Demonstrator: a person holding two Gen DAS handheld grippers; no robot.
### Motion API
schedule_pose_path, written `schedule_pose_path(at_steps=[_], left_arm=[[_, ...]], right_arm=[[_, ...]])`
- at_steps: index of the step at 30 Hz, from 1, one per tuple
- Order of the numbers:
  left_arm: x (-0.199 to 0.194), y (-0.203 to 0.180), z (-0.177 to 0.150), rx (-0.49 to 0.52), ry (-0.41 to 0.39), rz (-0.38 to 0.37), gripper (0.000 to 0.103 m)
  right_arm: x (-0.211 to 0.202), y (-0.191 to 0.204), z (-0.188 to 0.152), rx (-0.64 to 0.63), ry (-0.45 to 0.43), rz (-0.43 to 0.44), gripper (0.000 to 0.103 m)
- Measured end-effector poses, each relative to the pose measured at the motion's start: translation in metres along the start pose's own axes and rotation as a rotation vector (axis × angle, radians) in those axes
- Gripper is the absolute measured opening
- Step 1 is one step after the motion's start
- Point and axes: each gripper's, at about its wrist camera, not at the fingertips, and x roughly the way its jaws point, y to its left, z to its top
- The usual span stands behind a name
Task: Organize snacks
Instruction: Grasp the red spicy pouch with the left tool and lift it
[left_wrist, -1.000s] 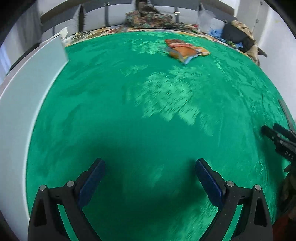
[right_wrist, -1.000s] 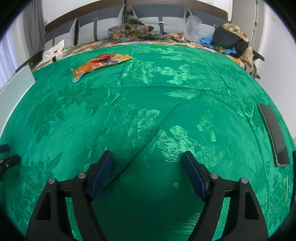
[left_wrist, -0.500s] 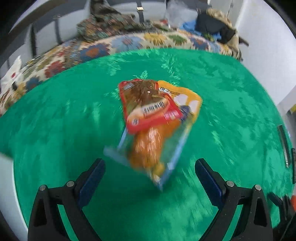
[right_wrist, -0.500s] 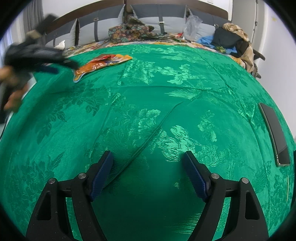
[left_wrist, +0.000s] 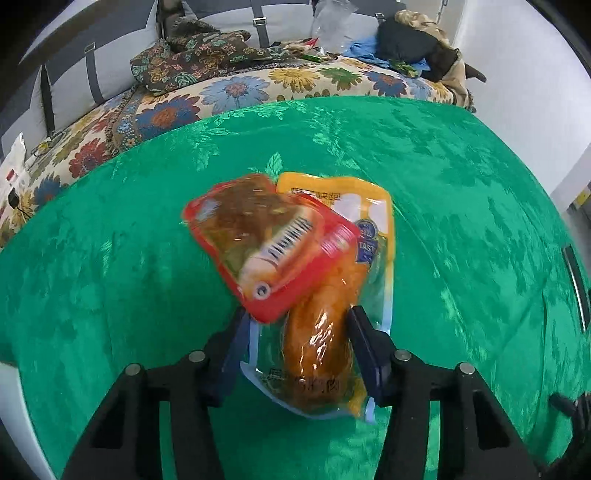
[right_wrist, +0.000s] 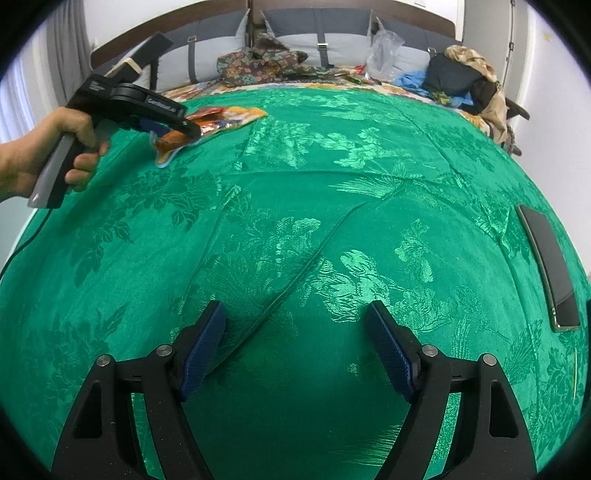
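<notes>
Two snack packets lie overlapping on the green cloth (left_wrist: 110, 277). The red packet (left_wrist: 273, 240) rests on top of a longer orange packet (left_wrist: 317, 339) with clear edges. My left gripper (left_wrist: 297, 314) straddles the near end of the orange packet; its jaws are closing, and the blue pads (left_wrist: 360, 332) meet the packet's sides. In the right wrist view a hand (right_wrist: 37, 155) holds that left gripper (right_wrist: 177, 136) over the packets (right_wrist: 225, 114) at the far left. My right gripper (right_wrist: 294, 306) hovers open above bare cloth, nothing between its fingers.
A dark flat phone (right_wrist: 550, 266) lies at the cloth's right edge. Beyond the cloth are a floral blanket (left_wrist: 236, 92), grey pillows (right_wrist: 325, 48), a clear plastic bag (right_wrist: 384, 51) and piled clothes (right_wrist: 461, 77). A white panel (left_wrist: 11, 406) borders the left.
The left gripper swept across the cloth to the two packets, and its jaws narrowed from wide open onto the orange packet. The right gripper has stayed still and open.
</notes>
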Motion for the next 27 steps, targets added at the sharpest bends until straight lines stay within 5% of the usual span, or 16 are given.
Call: schedule_pose_path(at_steps=[10,13,16,21,27], left_arm=[[-0.056,-0.036,-0.109,0.012,0.027,-0.018,0.053],[-0.069,-0.049,-0.139,-0.038,0.069,-0.008,0.068],[-0.083,-0.058,-0.161,-0.074,0.105,-0.072,0.076],[-0.112,-0.041,-0.141,-0.108,0.047,-0.116,0.087],[-0.093,0.001,-0.032,-0.148,-0.046,-0.032,0.097]], right_arm=[[0.0,0.0,0.0,0.0,0.0,0.0,0.082],[0.0,0.0,0.0,0.0,0.0,0.0,0.082],[0.0,0.0,0.0,0.0,0.0,0.0,0.082],[0.0,0.0,0.0,0.0,0.0,0.0,0.082],[0.0,0.0,0.0,0.0,0.0,0.001,0.082]])
